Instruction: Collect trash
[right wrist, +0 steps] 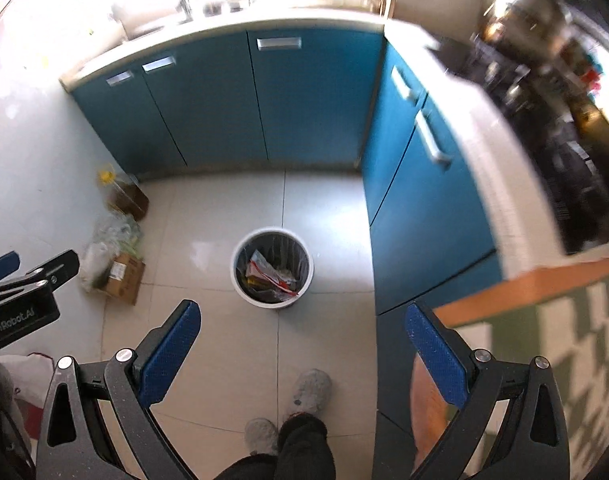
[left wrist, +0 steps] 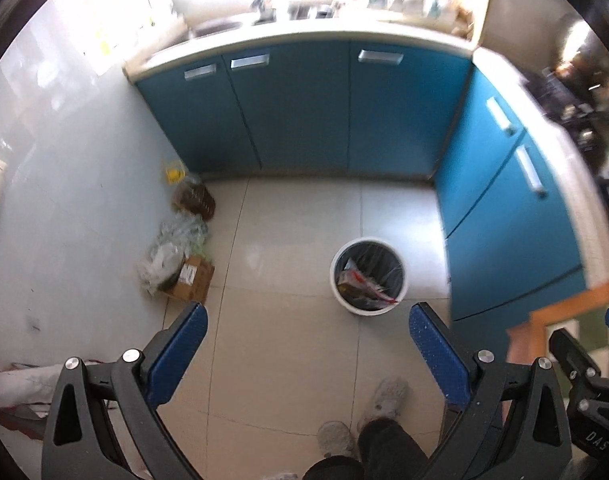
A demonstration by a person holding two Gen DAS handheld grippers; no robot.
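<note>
A white trash bin [left wrist: 369,276] with a dark liner stands on the tiled floor, with wrappers inside; it also shows in the right wrist view [right wrist: 272,269]. My left gripper [left wrist: 306,320] is open and empty, held high above the floor, short of the bin. My right gripper [right wrist: 302,318] is open and empty too, high above the floor with the bin just ahead. By the left wall lie a cardboard box [left wrist: 192,278], crumpled plastic bags [left wrist: 172,246] and a brown bottle [left wrist: 194,198].
Blue cabinets [left wrist: 304,108] close off the far side and the right side [right wrist: 416,200]. The person's feet [right wrist: 300,396] stand below the grippers. A wooden-edged table with a checked cloth [right wrist: 552,320] is at right. The left gripper shows at the right view's left edge [right wrist: 28,288].
</note>
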